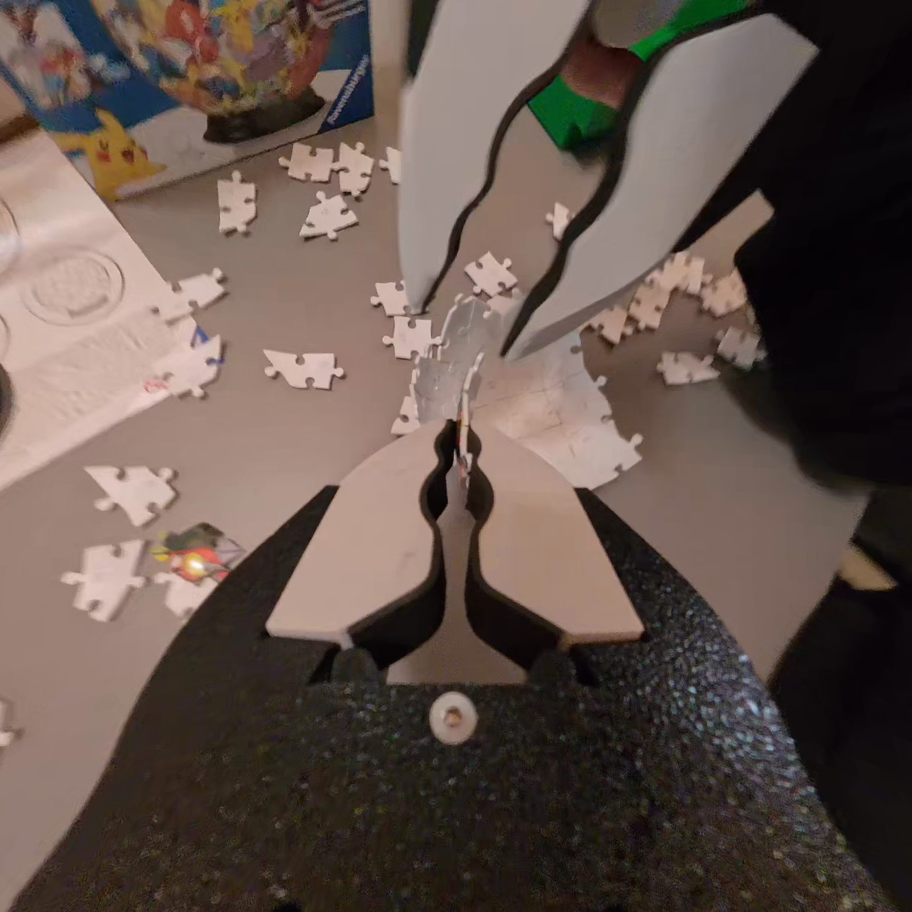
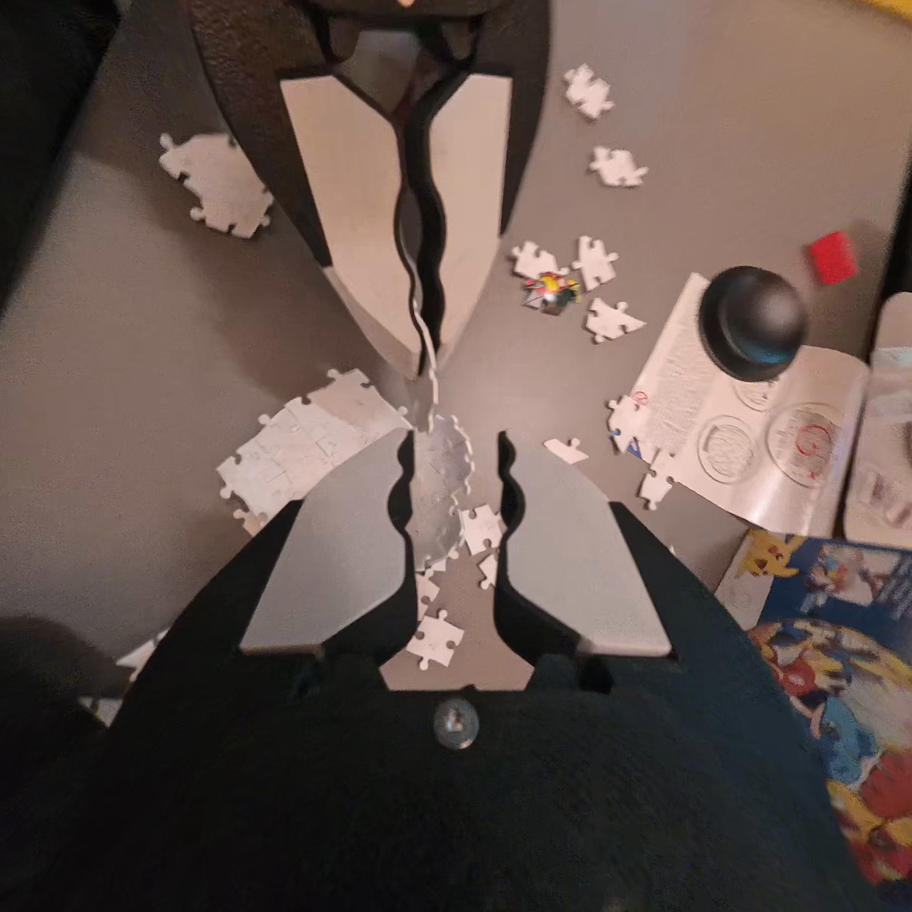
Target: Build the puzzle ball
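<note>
The left gripper pinches the edge of a curved strip of joined puzzle pieces, its pads pressed on it; the strip arcs away from its tips, above the grey table. The right gripper faces it with fingers spread; the strip's far end lies between them, unpressed. Loose white pieces scatter around both; a flat joined section lies just beside the left gripper's tips; a puzzle box stands beyond.

Curved strip of joined puzzle pieces, held up on edge!
Silvery-white back showing, standing upright mid-table, above a flat assembled patch just right.
</note>
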The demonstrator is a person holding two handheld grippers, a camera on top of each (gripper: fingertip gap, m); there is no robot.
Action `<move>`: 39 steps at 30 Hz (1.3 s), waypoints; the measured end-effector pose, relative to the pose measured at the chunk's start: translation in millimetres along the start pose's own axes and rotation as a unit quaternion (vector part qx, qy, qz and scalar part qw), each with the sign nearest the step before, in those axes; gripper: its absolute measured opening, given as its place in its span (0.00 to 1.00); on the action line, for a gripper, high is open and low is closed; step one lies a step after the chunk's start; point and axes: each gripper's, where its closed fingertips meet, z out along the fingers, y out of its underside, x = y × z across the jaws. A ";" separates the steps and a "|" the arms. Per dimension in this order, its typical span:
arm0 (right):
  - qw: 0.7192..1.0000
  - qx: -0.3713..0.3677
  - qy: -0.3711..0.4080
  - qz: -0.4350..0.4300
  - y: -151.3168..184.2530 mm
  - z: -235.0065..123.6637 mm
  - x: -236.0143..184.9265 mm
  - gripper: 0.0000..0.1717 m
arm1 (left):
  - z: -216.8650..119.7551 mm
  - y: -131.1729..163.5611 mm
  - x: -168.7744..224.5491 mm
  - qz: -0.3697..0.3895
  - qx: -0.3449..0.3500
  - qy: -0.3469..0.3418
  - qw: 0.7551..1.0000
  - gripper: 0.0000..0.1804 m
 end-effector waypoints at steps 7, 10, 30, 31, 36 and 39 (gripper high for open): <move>0.986 0.034 0.003 0.162 54.7 -6.7 1.9 0.34 | 1.0 18.2 -8.4 -0.190 0.024 0.051 0.980 0.01; 0.979 -0.012 -0.020 0.202 76.5 0.2 -4.2 0.34 | 3.2 17.8 -5.7 -0.206 0.023 0.045 0.977 0.01; 0.941 -0.053 -0.021 0.334 88.5 34.3 -21.8 0.15 | 15.9 28.7 -5.0 -0.224 0.023 0.014 0.974 0.01; 0.942 -0.048 -0.025 0.332 86.3 35.6 -23.6 0.14 | 16.6 28.1 -4.3 -0.222 0.024 0.016 0.975 0.01; 0.939 -0.061 -0.017 0.337 86.6 38.0 -22.6 0.10 | 19.8 29.4 -2.7 -0.215 0.018 0.019 0.976 0.01; 0.935 -0.063 -0.007 0.348 83.4 35.7 -21.9 0.04 | 18.7 30.6 -2.6 -0.213 0.013 0.018 0.977 0.01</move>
